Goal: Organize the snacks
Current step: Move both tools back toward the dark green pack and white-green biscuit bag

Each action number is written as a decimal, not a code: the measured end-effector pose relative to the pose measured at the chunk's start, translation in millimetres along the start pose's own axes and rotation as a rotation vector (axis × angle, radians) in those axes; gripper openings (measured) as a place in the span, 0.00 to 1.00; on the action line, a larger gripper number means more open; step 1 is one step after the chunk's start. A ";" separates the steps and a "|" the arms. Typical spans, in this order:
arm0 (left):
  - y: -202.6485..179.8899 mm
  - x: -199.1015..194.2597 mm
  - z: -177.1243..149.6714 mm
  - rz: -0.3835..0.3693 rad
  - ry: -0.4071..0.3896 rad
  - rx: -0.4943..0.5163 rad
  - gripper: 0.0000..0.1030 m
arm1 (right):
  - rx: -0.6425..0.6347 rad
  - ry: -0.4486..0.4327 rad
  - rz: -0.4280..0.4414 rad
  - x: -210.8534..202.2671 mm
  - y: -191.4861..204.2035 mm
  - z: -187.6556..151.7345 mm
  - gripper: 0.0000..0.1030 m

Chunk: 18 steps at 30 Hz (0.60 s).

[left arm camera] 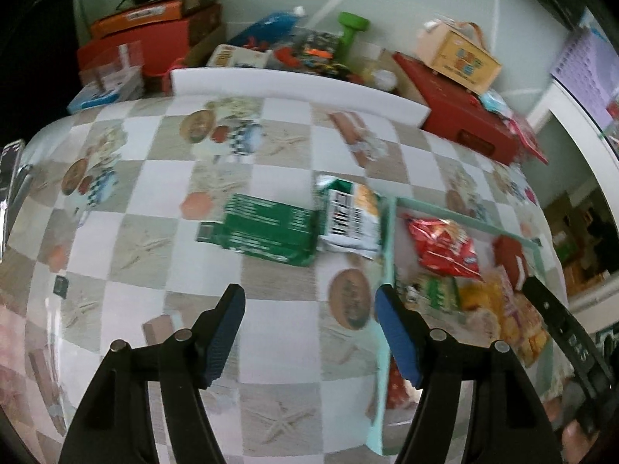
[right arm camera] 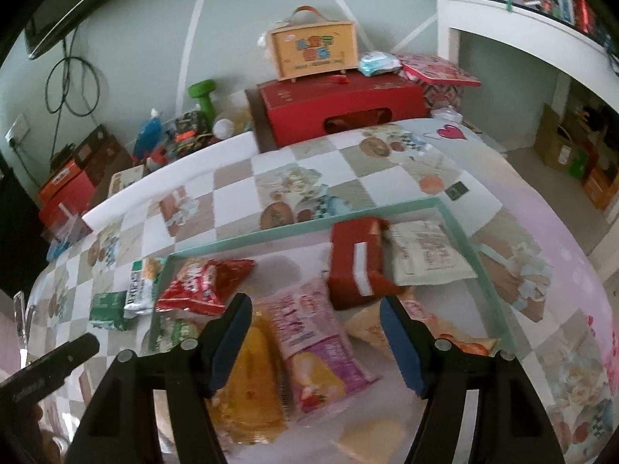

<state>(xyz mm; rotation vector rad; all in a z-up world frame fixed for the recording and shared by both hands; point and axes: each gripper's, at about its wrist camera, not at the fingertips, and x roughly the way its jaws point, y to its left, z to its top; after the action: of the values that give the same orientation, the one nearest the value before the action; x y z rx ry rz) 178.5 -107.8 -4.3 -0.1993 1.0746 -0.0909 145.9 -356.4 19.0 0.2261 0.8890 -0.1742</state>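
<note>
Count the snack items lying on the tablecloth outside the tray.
2. A green box lies on the checked cloth, and a white-and-green packet sits right beside it, against the tray's mint rim. Others may be hidden outside these views.

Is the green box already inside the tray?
No: the green box lies on the tablecloth outside the tray, beside a white-and-green packet.

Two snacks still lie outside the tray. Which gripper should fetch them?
Left. The left gripper, open, faces the green box and white packet; the right gripper hangs over the tray.
</note>
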 end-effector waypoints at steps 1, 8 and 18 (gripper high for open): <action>3.7 0.2 0.8 0.006 -0.002 -0.010 0.69 | -0.011 0.000 0.007 -0.1 4.7 -0.3 0.70; 20.7 -0.5 3.6 0.051 -0.028 -0.053 0.94 | -0.075 -0.008 0.044 -0.8 32.8 -3.5 0.86; 30.2 -4.6 6.2 0.104 -0.084 -0.076 0.98 | -0.133 -0.033 0.045 -1.0 51.6 -8.8 1.00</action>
<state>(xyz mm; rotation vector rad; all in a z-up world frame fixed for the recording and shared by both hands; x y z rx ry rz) 181.0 -76.7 -3.7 -0.2135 1.0034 0.0517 151.3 -304.3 20.8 0.1193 0.8588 -0.0765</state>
